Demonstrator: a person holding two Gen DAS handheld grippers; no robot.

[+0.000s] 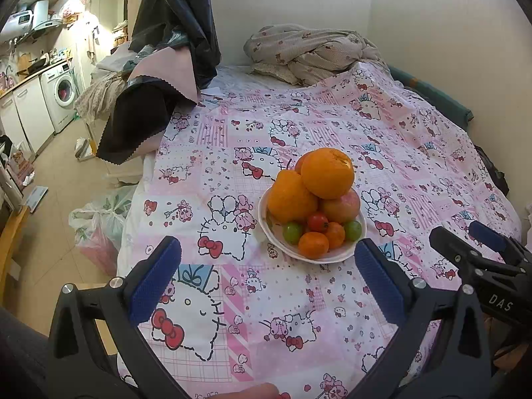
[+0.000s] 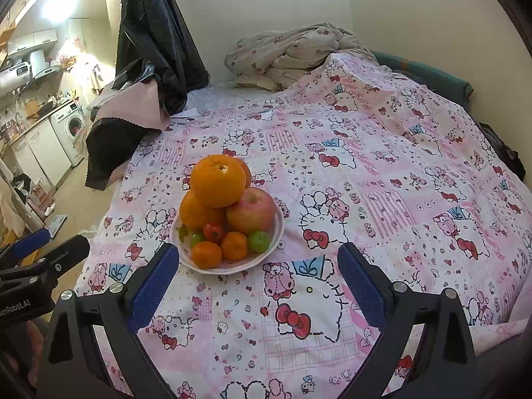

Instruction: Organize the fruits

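A white bowl (image 1: 345,254) (image 2: 277,232) piled with fruit sits on the pink patterned bedsheet. A big orange (image 1: 327,173) (image 2: 217,181) tops the pile, above another orange (image 1: 291,201) (image 2: 196,214) and a red-yellow apple (image 1: 342,206) (image 2: 251,211). At the front lie small mandarins (image 1: 313,245) (image 2: 206,254), green fruits (image 1: 292,232) (image 2: 259,241) and a small red fruit (image 1: 317,222) (image 2: 213,231). My left gripper (image 1: 267,281) is open and empty, just short of the bowl. My right gripper (image 2: 259,281) is open and empty, beside it.
A crumpled blanket (image 1: 309,53) lies at the far end by the wall. Black plastic and a pink cloth (image 1: 166,79) hang over the bed's left edge. Plastic bags (image 1: 99,222) lie on the floor at left, before a kitchen counter with a washing machine (image 1: 63,93).
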